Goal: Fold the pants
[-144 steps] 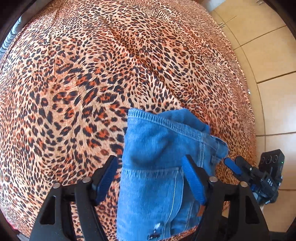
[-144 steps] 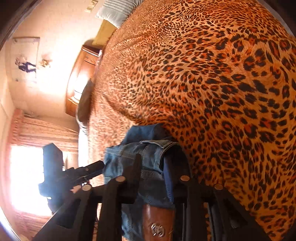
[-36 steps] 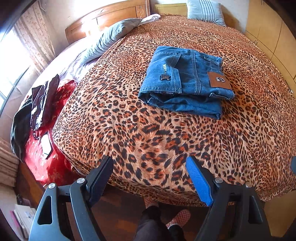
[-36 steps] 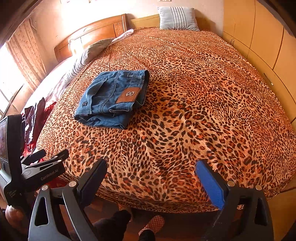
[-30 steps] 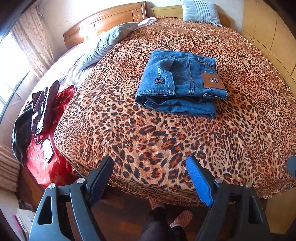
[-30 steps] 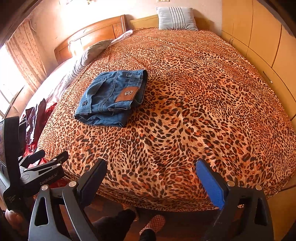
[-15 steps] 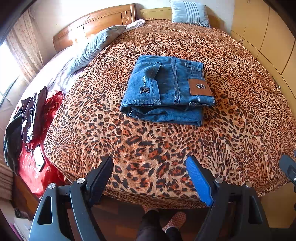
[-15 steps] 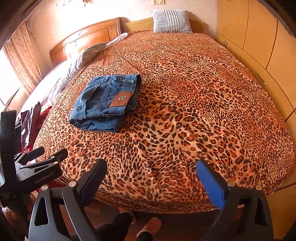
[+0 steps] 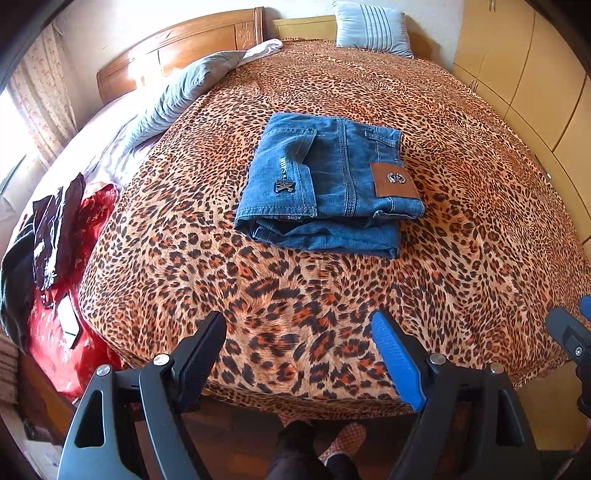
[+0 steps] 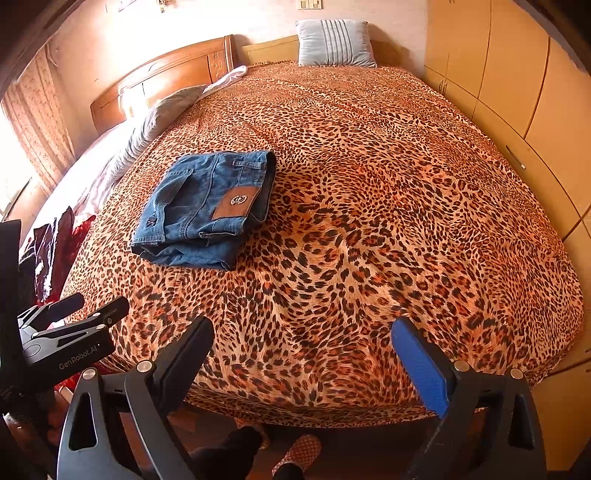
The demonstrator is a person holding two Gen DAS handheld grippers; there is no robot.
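Now I am looking over the bed (image 9: 461, 221) with its leopard-print cover, which is carrying the folded pants (image 9: 328, 181) near its middle, brown patch facing up. Well short of them, at the foot of the bed, I am holding the left hand-held gripper (image 9: 299, 350) and the right hand-held gripper (image 10: 303, 354), both spread wide and grasping nothing.

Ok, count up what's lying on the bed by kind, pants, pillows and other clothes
Folded jeans: 1
Pillows: 2, one striped, one grey
Other clothes: 2, a red cloth and a dark garment
Total: 5
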